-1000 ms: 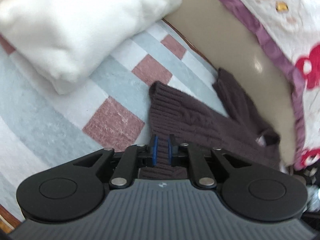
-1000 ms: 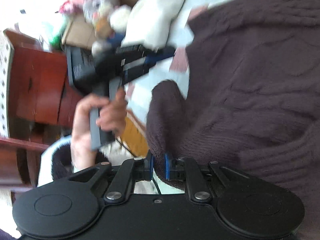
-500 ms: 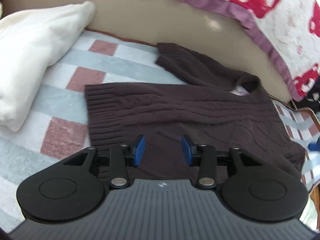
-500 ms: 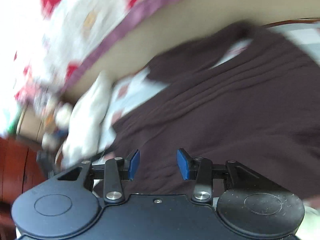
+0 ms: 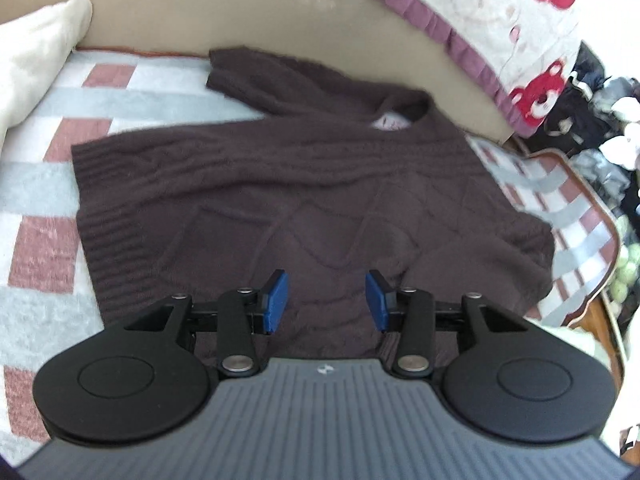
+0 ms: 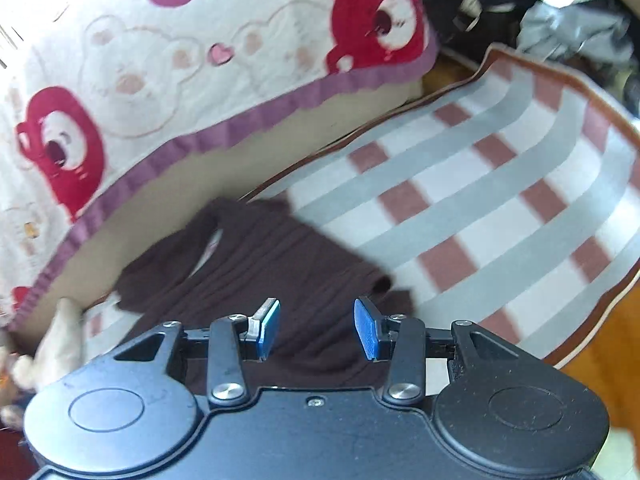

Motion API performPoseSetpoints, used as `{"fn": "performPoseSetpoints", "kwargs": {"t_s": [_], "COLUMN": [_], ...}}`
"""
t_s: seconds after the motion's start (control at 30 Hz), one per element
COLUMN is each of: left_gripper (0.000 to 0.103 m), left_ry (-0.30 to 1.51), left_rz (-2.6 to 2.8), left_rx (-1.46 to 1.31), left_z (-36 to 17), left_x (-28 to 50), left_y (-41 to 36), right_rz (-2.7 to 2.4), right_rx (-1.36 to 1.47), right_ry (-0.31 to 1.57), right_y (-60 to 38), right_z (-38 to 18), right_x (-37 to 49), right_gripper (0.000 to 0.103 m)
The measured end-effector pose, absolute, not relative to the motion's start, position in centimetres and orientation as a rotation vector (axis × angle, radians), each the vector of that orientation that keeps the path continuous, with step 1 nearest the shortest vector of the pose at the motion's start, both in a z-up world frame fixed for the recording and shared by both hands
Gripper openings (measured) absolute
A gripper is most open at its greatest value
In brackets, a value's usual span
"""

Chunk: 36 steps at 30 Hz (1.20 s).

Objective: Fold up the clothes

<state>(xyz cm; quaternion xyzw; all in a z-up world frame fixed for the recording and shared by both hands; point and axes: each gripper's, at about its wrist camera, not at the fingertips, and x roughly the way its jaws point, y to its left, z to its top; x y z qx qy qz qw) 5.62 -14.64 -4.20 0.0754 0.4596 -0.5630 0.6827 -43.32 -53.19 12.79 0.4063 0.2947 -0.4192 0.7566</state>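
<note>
Left gripper (image 5: 326, 302) had its blue pads spread apart with nothing clamped; only knit fabric showed below the gap, no pad contact visible. Right gripper (image 6: 316, 328) was the same: pads apart, empty, hanging over the garment's edge.

Sweater (image 5: 304, 200) was dark brown cable knit and lay flat on the checked blanket (image 5: 44, 184), filling the middle of the left wrist view. Ribbed hem (image 5: 104, 240) sat at centre left and ran roughly vertical in frame. Diamond and zigzag cable pattern was readable across the body at centre. Neck opening (image 5: 394, 118) was at upper right of centre, with a pale lining or label showing inside. One sleeve (image 5: 256, 80) angled off toward the upper centre, its cuff near the beige bed side (image 5: 240, 12). Right-hand edge of the sweater bunched into a rounded fold at centre right. Frame was slightly motion-blurred, so the finer stitch detail was not readable.

In the right wrist view the sweater (image 6: 256, 272) occupied lower centre and lower left, collar open toward the left, with vertical ribs visible. Blanket with its grey stripes and dusty-red squares spread over the right half of that frame.

White pillow (image 5: 36, 64) sat at upper left of the left wrist view, apart from the sweater. Bear-print quilt (image 6: 160, 64) with a purple border hung across the top of both views.
</note>
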Motion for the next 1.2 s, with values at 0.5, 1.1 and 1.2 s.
{"fn": "performPoseSetpoints", "kwargs": {"t_s": [0.5, 1.1, 1.2], "left_gripper": [0.046, 0.046, 0.046], "left_ry": [0.962, 0.856, 0.88], "left_rz": [-1.18, -1.462, -1.52], "left_rx": [0.24, 0.615, 0.615], "left_z": [-2.9, 2.0, 0.6], "left_x": [3.8, -10.2, -11.3], "left_y": [-13.6, -34.5, -36.8], "right_rz": [-0.753, -0.945, -0.901], "right_rx": [0.864, 0.946, 0.932], "right_ry": [0.7, 0.581, 0.497], "right_y": [-57.0, -59.2, -58.9], "right_z": [4.2, -5.2, -6.8], "right_x": [-34.9, -44.4, -44.5], "right_gripper": [0.048, 0.06, 0.06]}}
